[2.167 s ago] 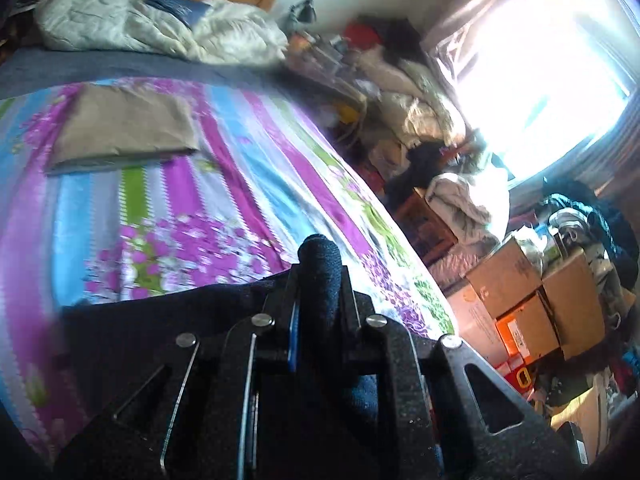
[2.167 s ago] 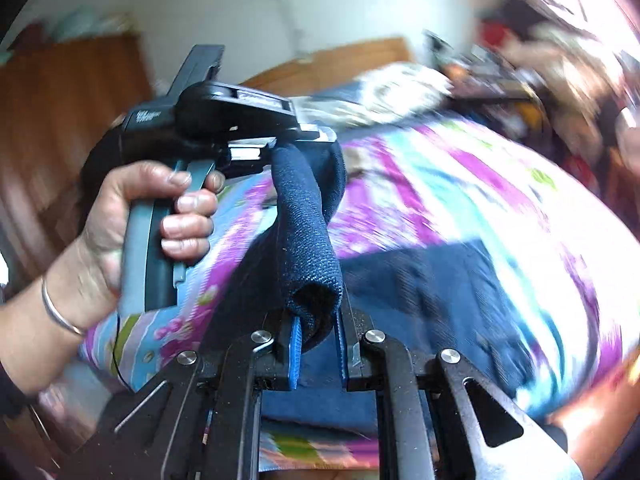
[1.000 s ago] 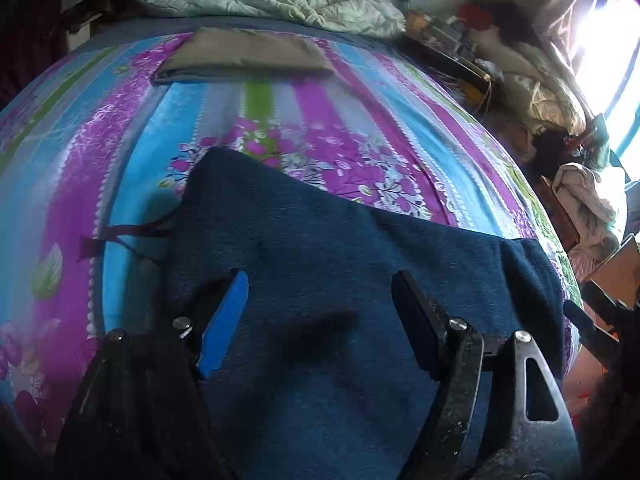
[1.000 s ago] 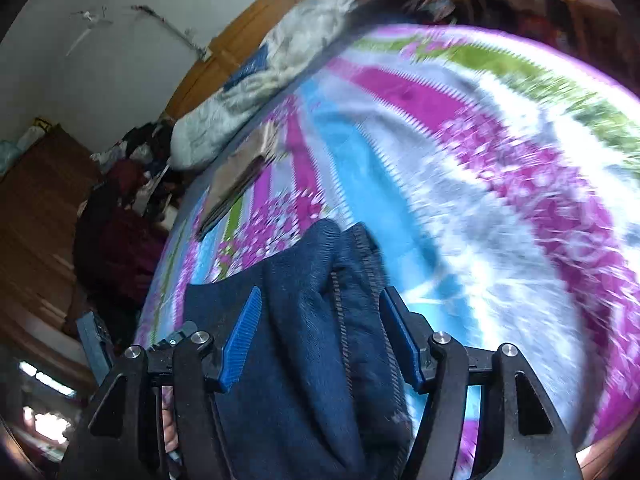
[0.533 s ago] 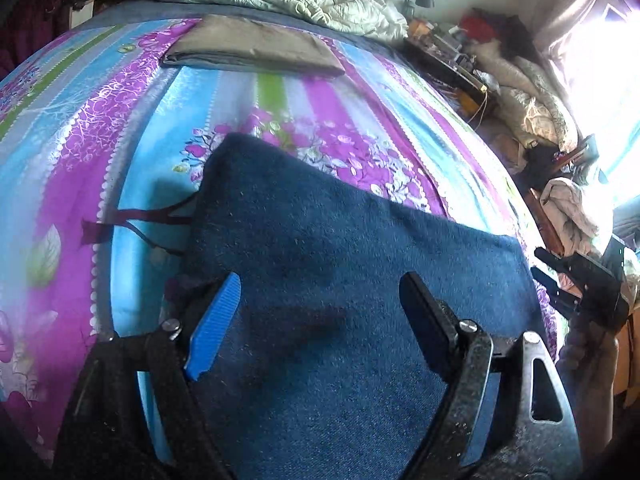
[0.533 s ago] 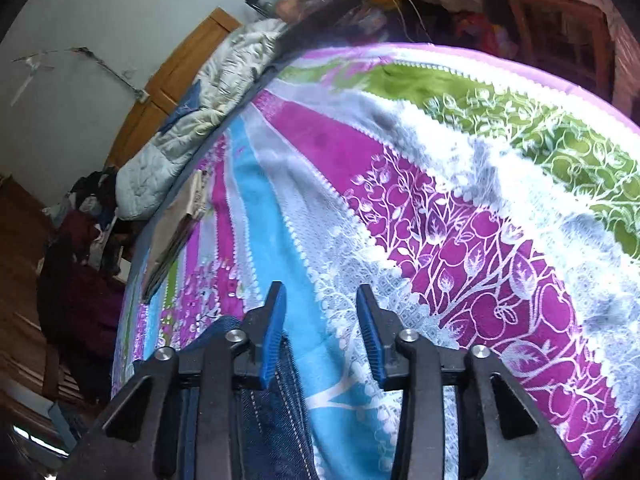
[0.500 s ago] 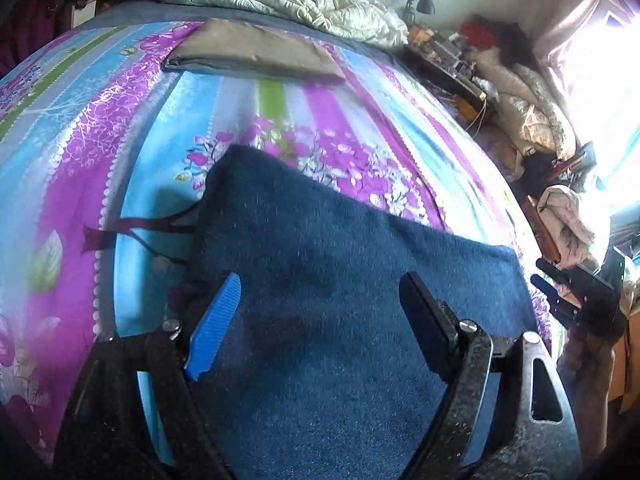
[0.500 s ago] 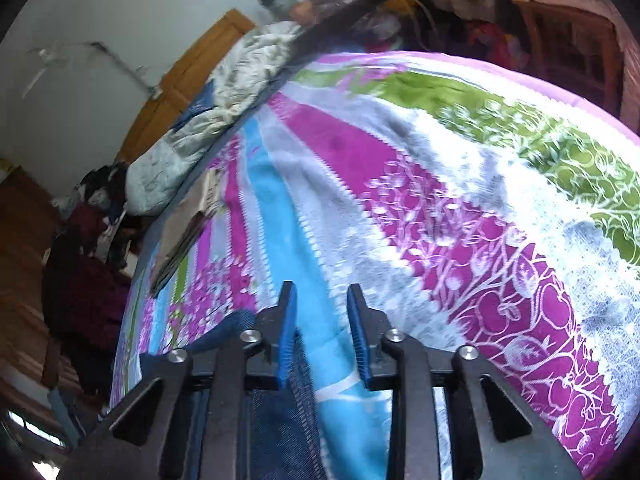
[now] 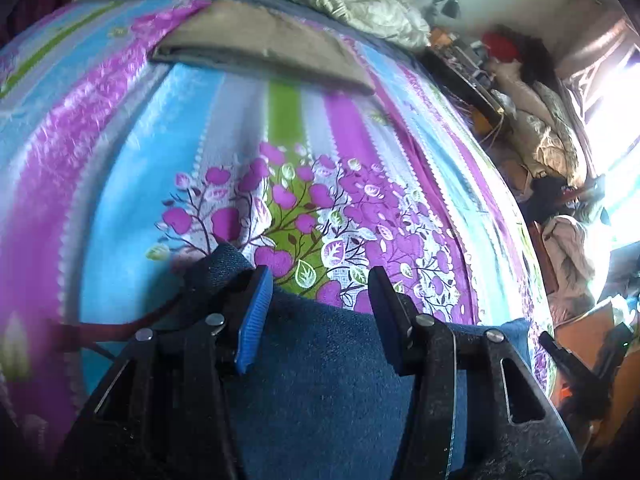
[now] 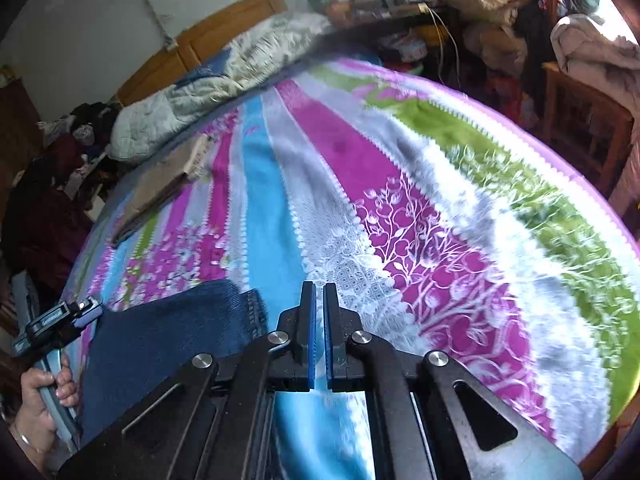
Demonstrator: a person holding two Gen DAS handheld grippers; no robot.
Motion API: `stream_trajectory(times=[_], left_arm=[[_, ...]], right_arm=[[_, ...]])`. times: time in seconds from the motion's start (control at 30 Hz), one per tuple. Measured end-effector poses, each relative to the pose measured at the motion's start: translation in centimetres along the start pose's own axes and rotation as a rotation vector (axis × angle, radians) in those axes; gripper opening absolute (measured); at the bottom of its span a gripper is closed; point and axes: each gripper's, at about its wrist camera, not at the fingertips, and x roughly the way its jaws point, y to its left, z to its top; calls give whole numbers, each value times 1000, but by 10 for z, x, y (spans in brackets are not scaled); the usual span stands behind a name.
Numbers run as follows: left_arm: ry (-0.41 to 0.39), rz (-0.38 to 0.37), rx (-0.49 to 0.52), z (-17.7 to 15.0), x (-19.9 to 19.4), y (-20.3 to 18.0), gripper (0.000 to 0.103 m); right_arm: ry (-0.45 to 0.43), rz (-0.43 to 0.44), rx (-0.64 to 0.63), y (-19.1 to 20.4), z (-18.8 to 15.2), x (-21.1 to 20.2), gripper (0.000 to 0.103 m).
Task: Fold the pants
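The dark blue pants point(image 9: 332, 380) lie folded flat on the near part of the bed, on the striped floral bedspread point(image 9: 168, 152). In the left wrist view they fill the near centre, their far edge running across just beyond the fingertips, with one corner humped up at the left beside the blue pad. A thin dark red cord point(image 9: 120, 326) trails out from that left corner onto the bedspread.

The left gripper point(image 9: 318, 312) hangs over the pants with its jaws spread wide and nothing between them. The right gripper point(image 10: 319, 320) sits to the right of the pants, over bare bedspread, its jaws drawn almost together with only a thin slit between the blue pads, holding nothing. In the right wrist view a hand point(image 10: 40, 396) on the left gripper's handle shows at the near left edge.

Farther up the bed lies a flat, folded tan cloth point(image 9: 260, 48), well apart from the pants, possibly another garment, though blur hides detail. Beyond it a pale quilt point(image 10: 208, 88) is bunched against a wooden headboard point(image 10: 208, 44). Piled clothes and clutter point(image 10: 480, 8) line the far right.
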Motion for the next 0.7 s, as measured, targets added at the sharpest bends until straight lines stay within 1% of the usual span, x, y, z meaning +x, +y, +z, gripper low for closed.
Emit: stream_trajectory(times=[0.07, 0.1, 0.13, 0.17, 0.2, 0.23, 0.27, 0.3, 0.33, 0.37, 0.4, 0.43, 0.47, 0.5, 0.53, 0.57, 0.6, 0.63, 0.67, 0.7], left_arm=[[-54, -43, 69, -11, -37, -10, 51], [-73, -81, 105, -23, -58, -16, 52], [-84, -124, 149, -43, -80, -25, 53], [-84, -155, 189, -59, -93, -30, 53], [-74, -185, 237, -84, -107, -37, 53], [-62, -196, 257, -100, -112, -40, 53], [-42, -204, 272, -121, -116, -40, 53], [-14, -202, 274, -142, -116, -37, 52], [10, -184, 268, -153, -110, -30, 53], [41, -158, 253, -166, -101, -20, 50], [36, -151, 250, -176, -96, -11, 43], [0, -137, 270, -181, -95, -4, 26], [-12, -114, 309, -182, -96, -1, 20], [11, -126, 316, -176, -99, 0, 20], [24, -131, 302, -170, -104, 3, 21], [9, -120, 286, -162, -112, 8, 25], [-22, -120, 270, -154, -122, 16, 29], [-42, -129, 247, -144, -130, 25, 43], [-42, -143, 208, -133, -134, 38, 58], [-39, -158, 166, -124, -136, 50, 62]], right_arm=[[-44, 44, -84, 15, -17, -49, 4], [-58, 81, -116, 25, -29, -68, 4], [-62, 136, -144, 37, -44, -84, 4], [-51, 188, -165, 47, -59, -93, 4], [-31, 231, -183, 58, -73, -95, 4], [4, 274, -200, 68, -87, -91, 4], [36, 287, -212, 75, -100, -81, 4], [77, 268, -217, 77, -112, -66, 4], [147, 233, -207, 73, -126, -46, 4], [187, 207, -191, 67, -136, -30, 0], [167, 239, -154, 57, -142, -31, 0], [170, 253, -110, 52, -139, -33, 0], [177, 237, -97, 51, -135, -37, 0], [154, 205, -107, 53, -130, -46, 0], [119, 183, -121, 54, -124, -55, 1], [90, 172, -128, 53, -117, -62, 12], [76, 169, -130, 50, -111, -65, 17], [77, 180, -131, 46, -105, -64, 36], [88, 188, -131, 42, -100, -59, 49], [99, 192, -134, 40, -97, -52, 51]])
